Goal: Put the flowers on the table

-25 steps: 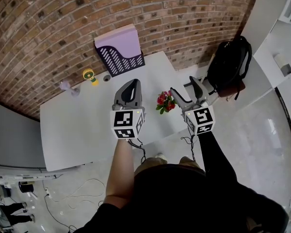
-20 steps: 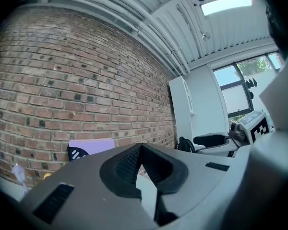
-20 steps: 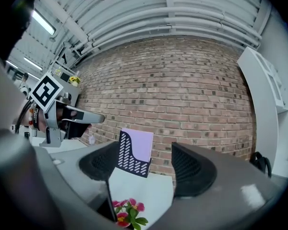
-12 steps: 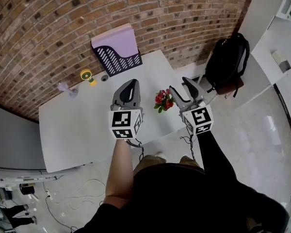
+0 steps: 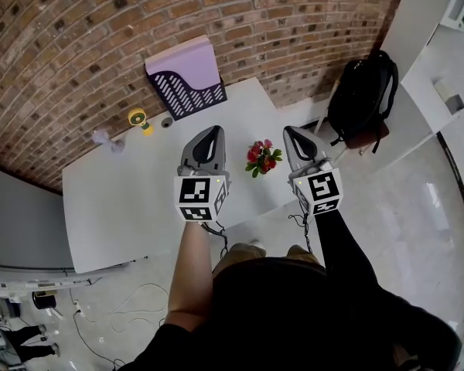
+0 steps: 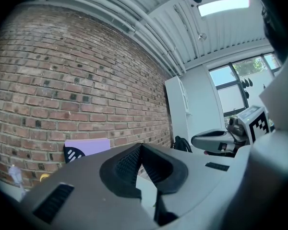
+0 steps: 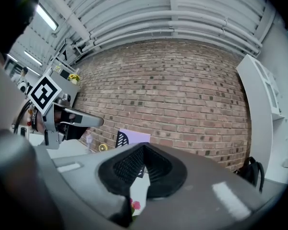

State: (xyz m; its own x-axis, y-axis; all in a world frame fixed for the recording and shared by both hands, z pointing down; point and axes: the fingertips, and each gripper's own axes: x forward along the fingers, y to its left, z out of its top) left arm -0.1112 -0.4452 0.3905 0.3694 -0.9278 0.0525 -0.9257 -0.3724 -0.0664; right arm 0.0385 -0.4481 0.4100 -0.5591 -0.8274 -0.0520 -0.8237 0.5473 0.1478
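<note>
Since the earlier frame the right gripper [image 5: 290,134] shows a clear change: its jaws, which then stood wide beside the flowers [image 5: 261,157], have just been closing and now meet tip to tip with nothing between them, as the right gripper view confirms. Both grippers stay in nearly the same spots. The left gripper [image 5: 213,133] also has its jaws pressed together and empty, and points level toward the brick wall. The flowers sit at the middle of the head view, on the table [image 5: 131,207] near its lower right edge, between the two grippers and just beside the right one, seemingly apart from it. Judging by this, the placing is done and the step in hand is the let-go and retreat. The next move calls only for drawing the right gripper back toward the bottom of the frame without brushing the blooms or nudging them toward the near edge. The bunch is small, with red and pink heads over green leaves. It looks light and soft, easily knocked. Whether it stands on a base or lies on its side cannot be told.
</note>
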